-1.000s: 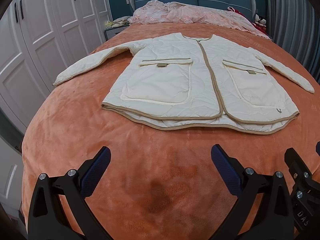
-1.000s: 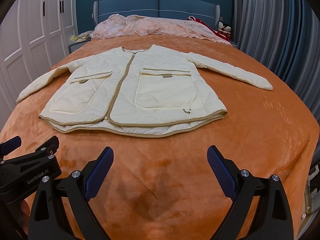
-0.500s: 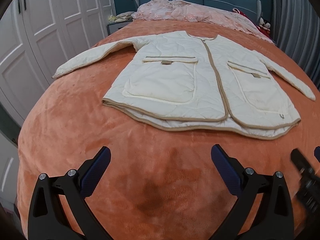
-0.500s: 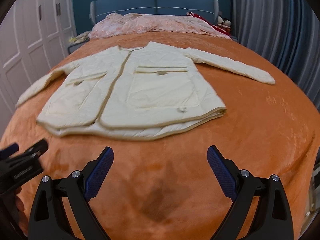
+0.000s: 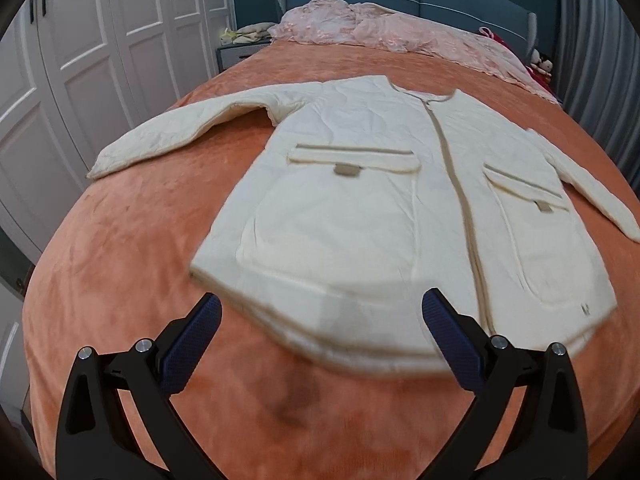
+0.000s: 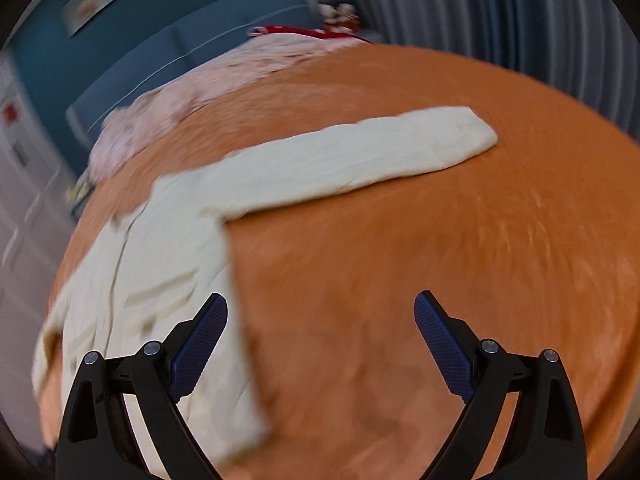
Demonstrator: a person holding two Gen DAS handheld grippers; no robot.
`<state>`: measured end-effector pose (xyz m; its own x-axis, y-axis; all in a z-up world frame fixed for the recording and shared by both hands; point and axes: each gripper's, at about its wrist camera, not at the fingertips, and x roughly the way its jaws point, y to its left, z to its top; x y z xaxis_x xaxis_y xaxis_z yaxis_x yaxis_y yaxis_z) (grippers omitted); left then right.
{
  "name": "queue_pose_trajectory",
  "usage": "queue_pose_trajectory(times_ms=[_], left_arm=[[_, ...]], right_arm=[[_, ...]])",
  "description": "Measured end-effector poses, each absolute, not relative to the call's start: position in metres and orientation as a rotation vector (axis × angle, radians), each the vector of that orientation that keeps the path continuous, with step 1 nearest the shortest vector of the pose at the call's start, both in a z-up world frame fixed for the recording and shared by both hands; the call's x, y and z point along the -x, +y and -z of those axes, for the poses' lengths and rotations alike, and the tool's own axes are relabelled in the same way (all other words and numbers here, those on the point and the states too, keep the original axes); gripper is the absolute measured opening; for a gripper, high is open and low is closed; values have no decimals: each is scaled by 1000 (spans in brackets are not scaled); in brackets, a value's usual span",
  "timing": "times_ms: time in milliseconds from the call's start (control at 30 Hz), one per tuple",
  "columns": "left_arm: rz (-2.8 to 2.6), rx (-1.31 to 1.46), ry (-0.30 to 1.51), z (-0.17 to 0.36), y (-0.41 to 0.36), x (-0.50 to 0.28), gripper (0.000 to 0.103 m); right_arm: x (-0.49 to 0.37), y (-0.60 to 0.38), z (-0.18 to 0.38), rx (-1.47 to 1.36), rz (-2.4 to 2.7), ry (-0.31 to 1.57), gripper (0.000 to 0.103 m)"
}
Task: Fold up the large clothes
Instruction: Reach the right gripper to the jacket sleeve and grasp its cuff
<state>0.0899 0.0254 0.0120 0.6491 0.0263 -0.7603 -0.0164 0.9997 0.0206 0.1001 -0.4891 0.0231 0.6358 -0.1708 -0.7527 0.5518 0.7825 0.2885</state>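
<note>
jacket (image 5: pixel 360 208): cream quilted, tan trim down the front and along the hem, two flap pockets, front up, both sleeves spread out | place: flat on orange bedspread (image 5: pixel 132 272), hem toward its near edge | left gripper (image 5: pixel 320 322): spread wide, holding nothing, over the hem | right gripper (image 6: pixel 320 320): spread wide, holding nothing, beside the jacket's side edge; view blurred

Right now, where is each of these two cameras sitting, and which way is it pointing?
Left wrist: rides the left gripper, low over the foot of the orange bed, facing the cream jacket and headboard; only its two open fingers show.
Right wrist: rides the right gripper, tilted, facing the jacket's outstretched sleeve; again only open fingers show.
Shared: jacket, bed, pink bedding.
</note>
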Motion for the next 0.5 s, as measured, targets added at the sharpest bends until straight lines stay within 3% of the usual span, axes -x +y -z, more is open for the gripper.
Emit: queue_pose_trajectory(times_ms=[500], left_arm=[[-94,59,872,7,33,-175,98]], right_arm=[[-169,-684,45,-915,725,661,93]])
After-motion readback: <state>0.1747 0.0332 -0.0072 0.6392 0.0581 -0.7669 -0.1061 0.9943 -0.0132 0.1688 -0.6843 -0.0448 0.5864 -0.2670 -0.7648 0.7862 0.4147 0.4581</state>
